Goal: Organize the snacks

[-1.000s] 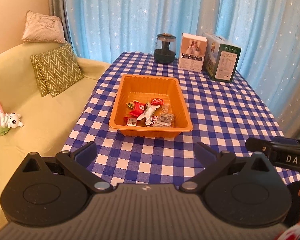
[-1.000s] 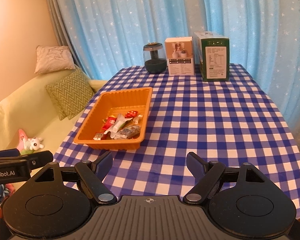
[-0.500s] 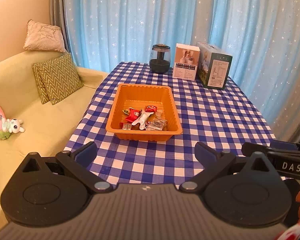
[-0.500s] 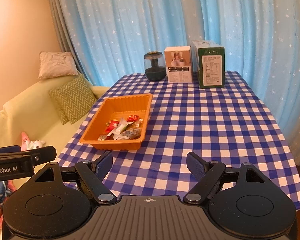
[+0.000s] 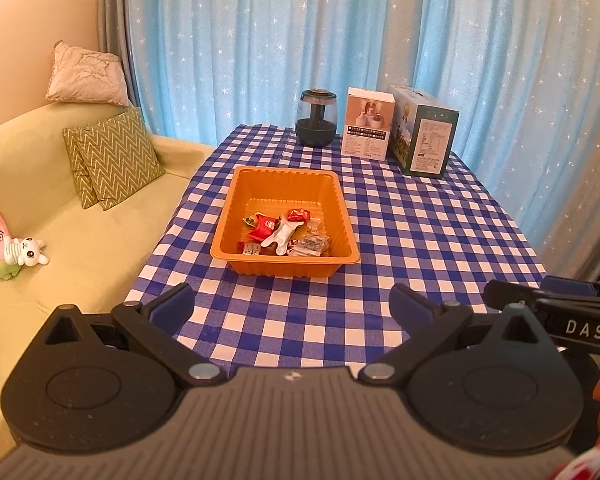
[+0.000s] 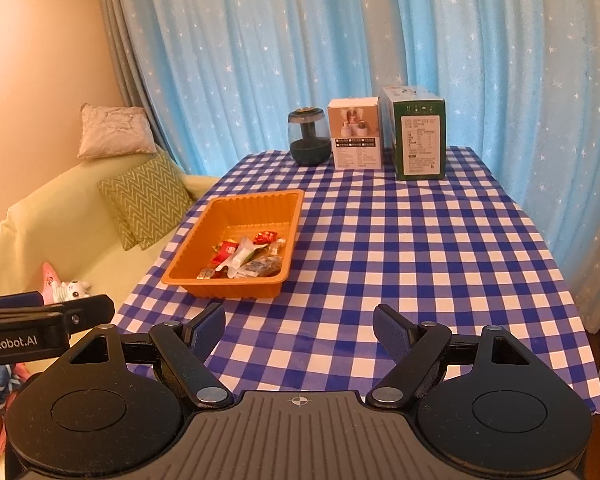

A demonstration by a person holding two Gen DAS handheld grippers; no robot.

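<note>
An orange tray (image 5: 236,208) (image 6: 196,248) sits on the blue checked tablecloth, left of the middle. Several wrapped snacks (image 5: 284,234) (image 6: 244,258) lie heaped in its near half, red, white and clear wrappers among them. My left gripper (image 5: 292,304) hangs open over the table's near edge, well short of the tray, with nothing between its fingers. My right gripper (image 6: 300,326) is open too, empty, to the right of the tray and back from it. Each gripper's body shows at the edge of the other's view.
At the table's far end stand a dark glass jar (image 5: 316,124) (image 6: 307,136), a white box (image 5: 368,124) (image 6: 356,134) and a green box (image 5: 424,136) (image 6: 418,132). A yellow sofa (image 5: 60,240) with cushions and plush toys (image 5: 14,250) runs along the left. Blue curtains hang behind.
Both grippers have drawn back from the tray and risen a little, so the tray looks smaller and farther. Both stayed open.
</note>
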